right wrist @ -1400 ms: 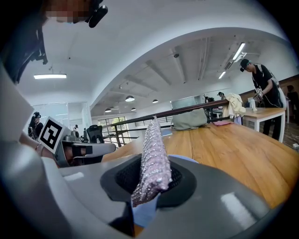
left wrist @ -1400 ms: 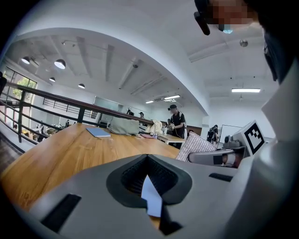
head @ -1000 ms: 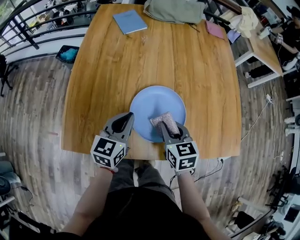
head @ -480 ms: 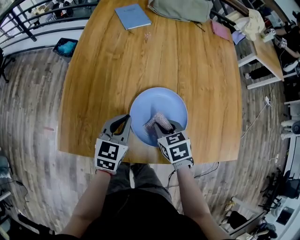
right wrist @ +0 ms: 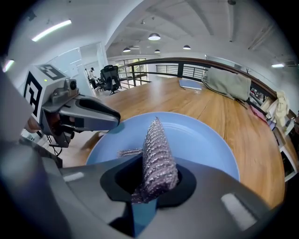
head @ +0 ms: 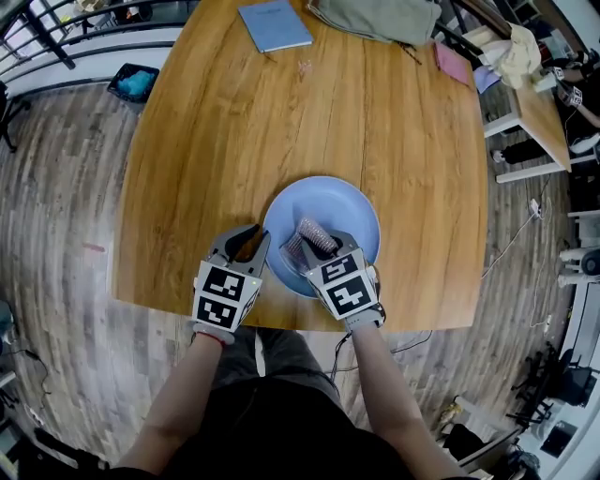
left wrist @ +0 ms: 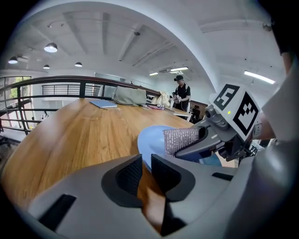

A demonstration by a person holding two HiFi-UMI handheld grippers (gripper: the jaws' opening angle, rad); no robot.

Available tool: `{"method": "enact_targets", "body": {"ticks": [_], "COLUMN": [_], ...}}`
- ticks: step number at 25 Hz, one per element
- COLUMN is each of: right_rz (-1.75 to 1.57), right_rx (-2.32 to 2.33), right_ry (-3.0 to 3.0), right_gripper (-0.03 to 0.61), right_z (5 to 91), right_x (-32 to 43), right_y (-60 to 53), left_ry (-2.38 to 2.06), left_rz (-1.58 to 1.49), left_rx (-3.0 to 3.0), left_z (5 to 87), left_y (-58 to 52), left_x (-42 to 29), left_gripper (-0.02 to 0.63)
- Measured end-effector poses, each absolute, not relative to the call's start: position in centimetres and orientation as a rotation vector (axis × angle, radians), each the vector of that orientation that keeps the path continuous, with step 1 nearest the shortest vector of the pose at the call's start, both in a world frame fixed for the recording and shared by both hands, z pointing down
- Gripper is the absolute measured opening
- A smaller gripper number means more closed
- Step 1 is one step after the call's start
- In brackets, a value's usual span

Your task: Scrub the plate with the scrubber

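Observation:
A round blue plate lies near the front edge of the wooden table. My right gripper is over the plate's near-left part, shut on a grey metallic-mesh scrubber that stands up between its jaws and touches the plate. My left gripper rests on the table just left of the plate's rim. Its jaws are together with only a thin slit, nothing held, and the plate starts just beyond their tips.
At the table's far end lie a blue notebook, a grey-green bag and a pink pad. A second table with cloths stands to the right. A railing runs behind. The table's front edge is just below the grippers.
My right gripper has carried the scrubber leftward across the plate, from its right-centre to its near-left part, turning to point left. The left gripper has stayed beside the plate's left rim.

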State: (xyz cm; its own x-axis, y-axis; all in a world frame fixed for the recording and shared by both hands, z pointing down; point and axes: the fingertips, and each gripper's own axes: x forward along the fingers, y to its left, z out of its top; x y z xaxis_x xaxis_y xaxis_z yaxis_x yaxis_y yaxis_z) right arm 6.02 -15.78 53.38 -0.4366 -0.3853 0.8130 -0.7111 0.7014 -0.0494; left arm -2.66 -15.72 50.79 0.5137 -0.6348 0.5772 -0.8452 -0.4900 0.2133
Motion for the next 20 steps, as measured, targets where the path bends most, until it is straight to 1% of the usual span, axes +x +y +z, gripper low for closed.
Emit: {"method": "enact_targets", "body": {"ticks": [2, 3, 11, 16, 18, 20], "right_rz": [0.486, 0.489, 0.41, 0.26, 0.176, 0.08], "right_rx": [0.822, 0.815, 0.759, 0.743, 0.732, 0.719], "right_ry": [-2.08, -2.084, -2.086, -2.081, -2.068, -2.049], "right_gripper": [0.077, 0.077, 0.077, 0.077, 0.077, 0.075], "right_z": [53.4, 53.4, 53.4, 53.3, 53.3, 53.3], "right_x": [5.6, 5.3, 3.9, 3.3, 3.4, 3.8], "right_y": [-16.1, -16.2, -18.3, -20.4, -21.3, -22.2], "left_ry": [-1.197, -1.189, -1.163, -1.175, -1.173, -1.181], "left_rz": [0.59, 0.584, 0.588, 0.604, 0.611, 0.63], "left_rx": [2.264, 2.26, 2.263, 2.26, 2.263, 2.274], "left_z": [51.0, 51.0, 50.9, 50.9, 50.9, 50.8], "left_y": [-15.7, -15.6, -15.6, -15.6, -15.6, -15.6], "left_x": [-2.6, -2.6, -2.6, -2.7, -2.5, -2.4], "left_gripper": [0.049, 0.025, 0.02, 0.015, -0.003, -0.003]}}
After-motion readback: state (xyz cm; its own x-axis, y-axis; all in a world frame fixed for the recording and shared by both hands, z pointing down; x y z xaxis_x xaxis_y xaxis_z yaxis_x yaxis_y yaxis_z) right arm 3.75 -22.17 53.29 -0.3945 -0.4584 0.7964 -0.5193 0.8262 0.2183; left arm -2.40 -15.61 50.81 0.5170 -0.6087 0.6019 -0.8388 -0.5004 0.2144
